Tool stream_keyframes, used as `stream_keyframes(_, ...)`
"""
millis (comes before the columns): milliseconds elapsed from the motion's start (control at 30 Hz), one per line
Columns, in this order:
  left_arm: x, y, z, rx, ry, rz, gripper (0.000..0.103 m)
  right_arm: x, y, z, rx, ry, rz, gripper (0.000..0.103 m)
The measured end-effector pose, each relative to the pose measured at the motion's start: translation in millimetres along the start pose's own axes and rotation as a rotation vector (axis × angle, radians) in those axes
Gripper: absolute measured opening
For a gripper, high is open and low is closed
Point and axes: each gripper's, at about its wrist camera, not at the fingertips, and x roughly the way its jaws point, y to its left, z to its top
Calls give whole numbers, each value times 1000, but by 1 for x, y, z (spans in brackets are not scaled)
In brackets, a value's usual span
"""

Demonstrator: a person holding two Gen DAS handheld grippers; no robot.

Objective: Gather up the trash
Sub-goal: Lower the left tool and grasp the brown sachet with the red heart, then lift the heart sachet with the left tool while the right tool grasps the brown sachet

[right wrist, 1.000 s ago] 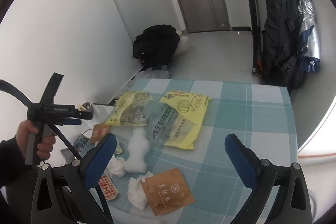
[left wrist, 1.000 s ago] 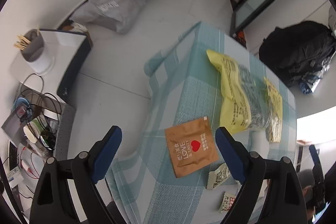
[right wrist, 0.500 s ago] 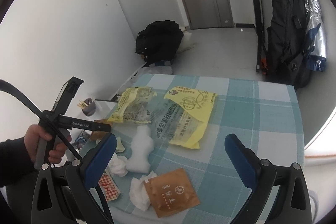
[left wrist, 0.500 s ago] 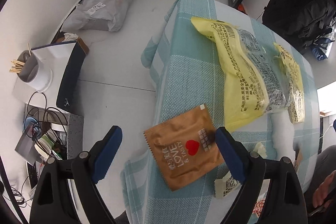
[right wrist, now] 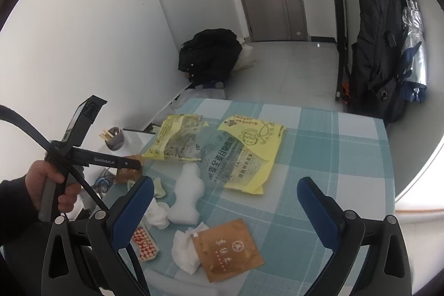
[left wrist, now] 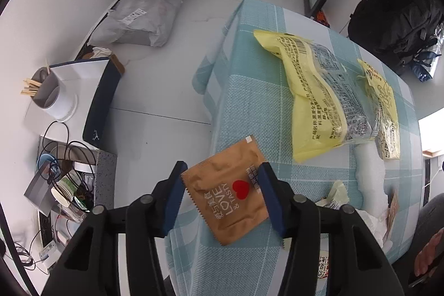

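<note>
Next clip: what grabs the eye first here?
The left tool, whose jaws have just been closing, brackets a brown "LOVE & TASTY" sachet at the checked tablecloth's edge. Behind it lie two big yellow wrappers. The right tool hangs open above crumpled tissues and another brown sachet.

the right half of the teal checked cloth-covered surface [right wrist: 347, 157] lies bare. its left half is crowded: crinkled yellow plastic bags [right wrist: 244, 154], a white foam lump [right wrist: 187, 196], crumpled white tissues [right wrist: 184, 248], brown foil sachets [right wrist: 227, 248].
</note>
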Motion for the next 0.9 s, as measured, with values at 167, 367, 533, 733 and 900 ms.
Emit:
stream_keyframes(167,-4,6,1,-40,-6,-1,27,0,2,-3,-13,12,-32,103)
stream_keyframes(367,-17,7,1,-74,-42,-46,6,-1,-1,-5,-2,34,-60,103)
stream_keyframes(533,-26,2,-3,-67,-73,-73,1,-3,1,-9,-10,50,-53,99)
stream_keyframes(733,-41,-1,-5,-59,-125,-108,0,-9,1,-11,-26,51,-97,96)
stream_keyframes(900,-48,-6,-6,-39,-148,-138,0,-10,-3,-13,-43,93,-119,89)
